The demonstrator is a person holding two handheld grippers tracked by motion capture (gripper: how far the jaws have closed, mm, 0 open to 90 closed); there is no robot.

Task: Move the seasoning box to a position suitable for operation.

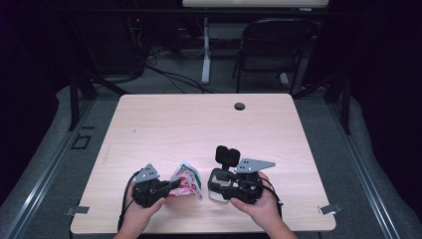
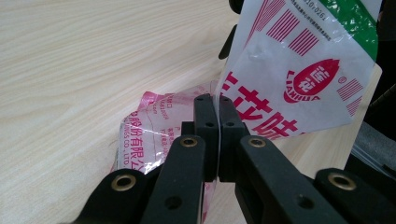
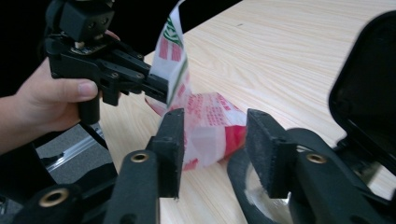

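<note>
A thin plastic bag (image 1: 186, 181) printed in white, red and green lies near the table's front edge, with one end lifted. My left gripper (image 1: 175, 184) is shut on that lifted edge; in the left gripper view the film (image 2: 299, 70) runs between the closed jaws (image 2: 213, 107). My right gripper (image 1: 215, 185) is just right of the bag, jaws apart. In the right gripper view the jaws (image 3: 212, 126) stand open, with the crumpled bag (image 3: 205, 112) just beyond them and untouched by the pads. The left gripper (image 3: 156, 88) pinches the bag's top there.
A black case (image 1: 219, 193) with its lid (image 1: 226, 155) raised sits under and beside my right gripper; its base (image 3: 247, 186) and lid (image 3: 369, 93) are at the right jaw. The wooden table (image 1: 199, 119) has a cable hole (image 1: 239, 106) at the back. A folding chair (image 1: 273, 45) stands beyond.
</note>
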